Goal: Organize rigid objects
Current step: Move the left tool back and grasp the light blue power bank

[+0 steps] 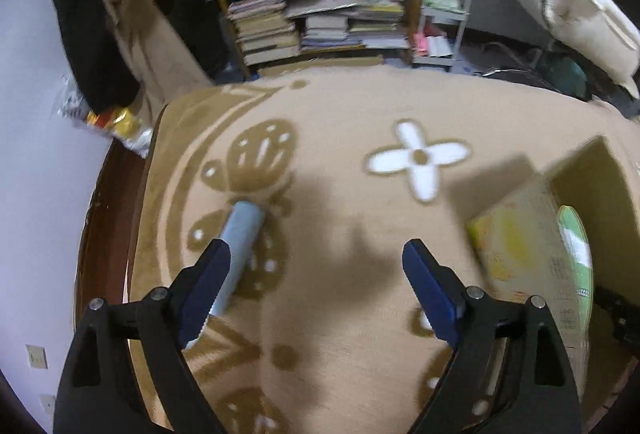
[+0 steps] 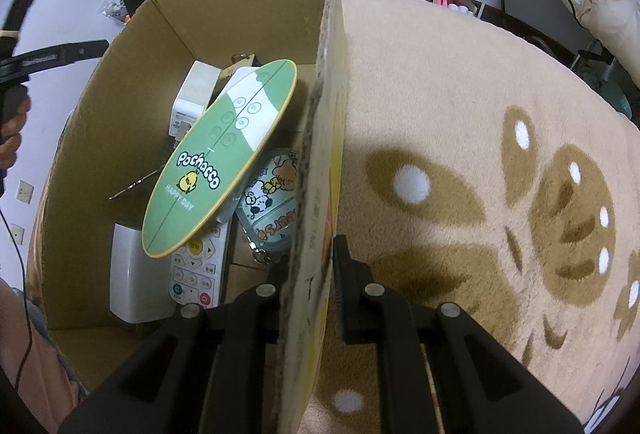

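A light blue cylinder (image 1: 240, 246) lies on the tan blanket (image 1: 340, 234), partly behind the left finger of my open left gripper (image 1: 316, 282), which holds nothing. My right gripper (image 2: 312, 274) is shut on the right wall of the cardboard box (image 2: 320, 162), one finger inside and one outside. The box also shows in the left wrist view (image 1: 560, 218). Inside the box lie a green oval Pochacco board (image 2: 216, 162), a white remote (image 2: 196, 270), a white adapter (image 2: 192, 102), a cartoon pouch (image 2: 272, 210) and a grey-white block (image 2: 132, 274).
A shelf with stacked books (image 1: 316, 22) and a white cart (image 1: 444, 2) stand behind the blanket. A snack bag (image 1: 120, 122) lies at the left edge. White bedding (image 1: 592, 14) is at the right. The person's left hand (image 2: 12, 122) holds the other gripper.
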`<state>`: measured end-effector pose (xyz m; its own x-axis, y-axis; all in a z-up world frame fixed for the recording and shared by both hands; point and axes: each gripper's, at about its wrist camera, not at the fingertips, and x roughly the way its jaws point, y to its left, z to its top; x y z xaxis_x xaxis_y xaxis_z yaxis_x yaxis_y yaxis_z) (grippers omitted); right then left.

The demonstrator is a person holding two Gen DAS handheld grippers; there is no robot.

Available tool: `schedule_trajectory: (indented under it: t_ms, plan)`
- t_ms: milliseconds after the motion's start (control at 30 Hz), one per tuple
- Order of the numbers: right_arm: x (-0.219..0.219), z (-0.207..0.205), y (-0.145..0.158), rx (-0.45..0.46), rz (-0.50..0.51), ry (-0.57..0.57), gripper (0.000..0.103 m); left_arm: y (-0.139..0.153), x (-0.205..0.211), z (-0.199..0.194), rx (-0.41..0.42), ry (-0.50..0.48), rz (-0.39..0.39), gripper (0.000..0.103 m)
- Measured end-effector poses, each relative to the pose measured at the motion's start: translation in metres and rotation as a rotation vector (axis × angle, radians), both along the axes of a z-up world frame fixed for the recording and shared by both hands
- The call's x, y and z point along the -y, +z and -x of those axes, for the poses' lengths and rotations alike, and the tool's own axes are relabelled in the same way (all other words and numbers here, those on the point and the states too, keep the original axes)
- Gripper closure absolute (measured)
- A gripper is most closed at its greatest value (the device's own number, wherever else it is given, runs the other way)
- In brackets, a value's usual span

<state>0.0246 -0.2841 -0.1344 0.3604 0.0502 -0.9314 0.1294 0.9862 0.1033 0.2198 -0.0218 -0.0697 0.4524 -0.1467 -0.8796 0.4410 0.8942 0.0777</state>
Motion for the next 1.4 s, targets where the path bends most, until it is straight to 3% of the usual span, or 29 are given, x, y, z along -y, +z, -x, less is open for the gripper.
schedule_trajectory:
  t_ms: [267, 433, 633, 833, 967, 1100, 1233, 1400]
  plan:
    - [0.000, 0.000, -0.003, -0.016, -0.010, 0.000, 0.090, -0.039, -0.039, -0.039, -0.057, 0.067, 0.010, 0.016]
    - [-0.001, 0.001, -0.004, -0.018, 0.000, 0.004, 0.090, -0.052, -0.055, -0.059, -0.083, 0.090, 0.071, 0.016]
    - [-0.002, 0.001, -0.003, -0.017, 0.006, 0.002, 0.090, -0.079, -0.064, -0.071, -0.120, 0.127, 0.046, 0.018]
    - [-0.003, 0.001, -0.003, -0.016, 0.007, 0.002, 0.090, -0.094, -0.073, -0.073, -0.129, 0.158, 0.052, 0.039]
    - [-0.003, 0.001, -0.003, -0.016, 0.008, 0.002, 0.090, -0.094, -0.073, -0.067, -0.118, 0.135, 0.089, 0.061]
    - [-0.003, 0.001, -0.003, -0.016, 0.007, 0.002, 0.090, -0.092, -0.069, -0.061, -0.108, 0.111, 0.048, 0.075]
    - [-0.003, 0.001, -0.003, -0.014, 0.006, 0.002, 0.090, -0.088, -0.071, -0.057, -0.146, 0.125, 0.064, 0.077]
    - [-0.002, 0.000, -0.002, -0.012, 0.002, 0.003, 0.090, -0.086, -0.065, -0.044, -0.137, 0.118, -0.003, 0.077]
